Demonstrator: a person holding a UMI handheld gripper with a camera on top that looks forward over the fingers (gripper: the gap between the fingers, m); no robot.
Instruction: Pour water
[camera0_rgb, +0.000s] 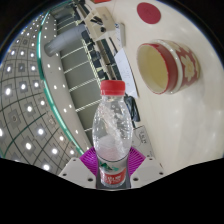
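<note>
My gripper (111, 170) is shut on a clear plastic water bottle (110, 128) with a red cap (113, 89) and a red-green label. The bottle stands upright between the magenta pads (88, 158), which press on its lower body from both sides. It is held above the surface, with the cap on. Beyond it and to the right, a red-and-cream cup (162, 65) appears tilted in the view, its pale open mouth facing the bottle. It stands on a white table (190, 110).
A red round coaster (148, 12) lies on the white table beyond the cup. To the left is a patterned floor with light spots (35, 100) and a green-edged rail (40, 60). Grey metal framing (85, 45) runs along the table's left edge.
</note>
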